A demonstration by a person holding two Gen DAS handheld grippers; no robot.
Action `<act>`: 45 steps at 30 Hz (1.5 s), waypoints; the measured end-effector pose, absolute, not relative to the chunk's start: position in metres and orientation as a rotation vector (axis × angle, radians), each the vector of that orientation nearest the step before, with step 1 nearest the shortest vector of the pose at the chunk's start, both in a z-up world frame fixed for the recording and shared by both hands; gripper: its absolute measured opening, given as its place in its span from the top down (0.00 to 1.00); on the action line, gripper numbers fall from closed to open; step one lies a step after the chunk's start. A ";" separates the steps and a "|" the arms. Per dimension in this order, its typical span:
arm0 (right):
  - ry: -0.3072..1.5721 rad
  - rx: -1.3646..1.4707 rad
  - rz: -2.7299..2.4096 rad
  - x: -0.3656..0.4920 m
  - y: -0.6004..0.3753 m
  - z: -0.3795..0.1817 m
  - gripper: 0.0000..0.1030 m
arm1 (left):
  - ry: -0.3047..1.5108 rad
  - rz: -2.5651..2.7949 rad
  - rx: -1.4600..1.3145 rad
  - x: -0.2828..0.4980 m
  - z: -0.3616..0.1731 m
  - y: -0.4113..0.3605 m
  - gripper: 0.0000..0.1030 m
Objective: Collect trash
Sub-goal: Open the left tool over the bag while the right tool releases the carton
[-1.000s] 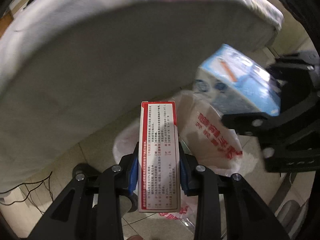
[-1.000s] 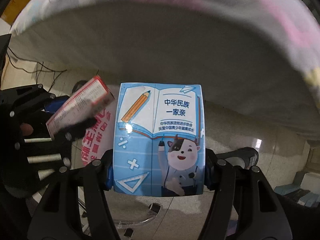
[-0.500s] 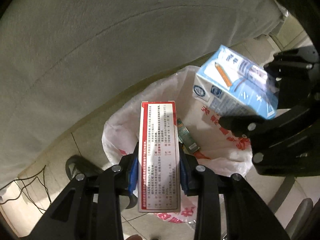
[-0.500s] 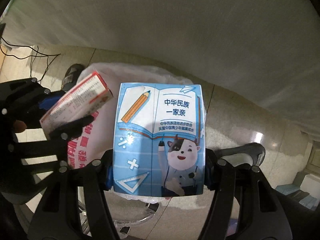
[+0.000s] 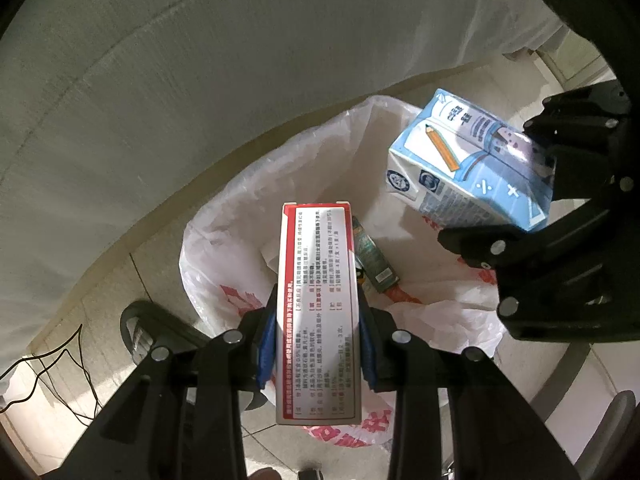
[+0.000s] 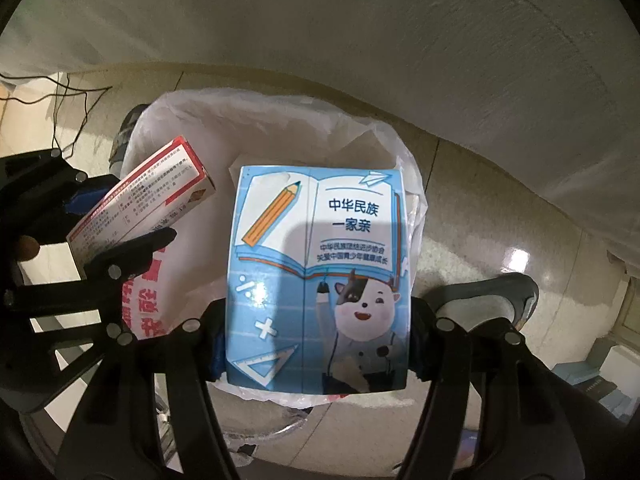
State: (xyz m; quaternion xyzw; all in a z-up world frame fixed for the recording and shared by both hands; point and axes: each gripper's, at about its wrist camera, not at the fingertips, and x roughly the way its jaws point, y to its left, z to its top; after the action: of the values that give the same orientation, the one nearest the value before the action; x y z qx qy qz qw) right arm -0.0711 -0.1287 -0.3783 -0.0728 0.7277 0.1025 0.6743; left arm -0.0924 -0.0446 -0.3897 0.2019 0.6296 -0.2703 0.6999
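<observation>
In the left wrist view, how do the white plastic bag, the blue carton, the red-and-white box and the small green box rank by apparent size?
1. white plastic bag
2. and 3. red-and-white box and blue carton: similar, and the box is nearer, so unsure
4. small green box

The right gripper (image 6: 318,344) clasps a blue milk carton (image 6: 318,280) over the white bag (image 6: 280,120); at nine o'clock the left gripper (image 6: 120,220), seemingly clamped, carries a red box (image 6: 140,206).

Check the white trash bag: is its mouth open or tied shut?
Open: the white trash bag gapes wide, showing a small green box lying inside.
</observation>
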 end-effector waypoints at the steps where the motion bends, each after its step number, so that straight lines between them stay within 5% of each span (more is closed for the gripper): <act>1: 1.641 -0.164 0.229 -0.070 -0.128 -0.380 0.38 | 1.408 -0.600 0.457 -0.093 -0.392 -0.045 0.68; 7: 1.666 -0.161 0.233 -0.068 -0.125 -0.386 0.37 | 1.428 -0.606 0.461 -0.095 -0.393 -0.046 0.63; 13: 1.654 -0.143 0.219 -0.067 -0.131 -0.382 0.29 | 1.428 -0.598 0.439 -0.093 -0.391 -0.042 0.24; 19: 1.646 -0.129 0.209 -0.069 -0.136 -0.375 0.22 | 1.403 -0.581 0.419 -0.091 -0.384 -0.039 0.08; 27: 1.565 -0.051 0.202 -0.068 -0.150 -0.330 0.12 | 1.341 -0.549 0.412 -0.087 -0.360 -0.040 0.08; 45: 1.310 0.036 0.140 -0.076 -0.184 -0.214 0.09 | 1.193 -0.582 0.331 -0.084 -0.290 -0.046 0.08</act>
State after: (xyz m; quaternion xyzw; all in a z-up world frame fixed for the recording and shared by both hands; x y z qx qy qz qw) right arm -0.0764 -0.1843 -0.2139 0.0169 0.6085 0.0650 0.7907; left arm -0.0842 -0.0465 -0.2905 0.1530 0.5513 -0.2689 0.7749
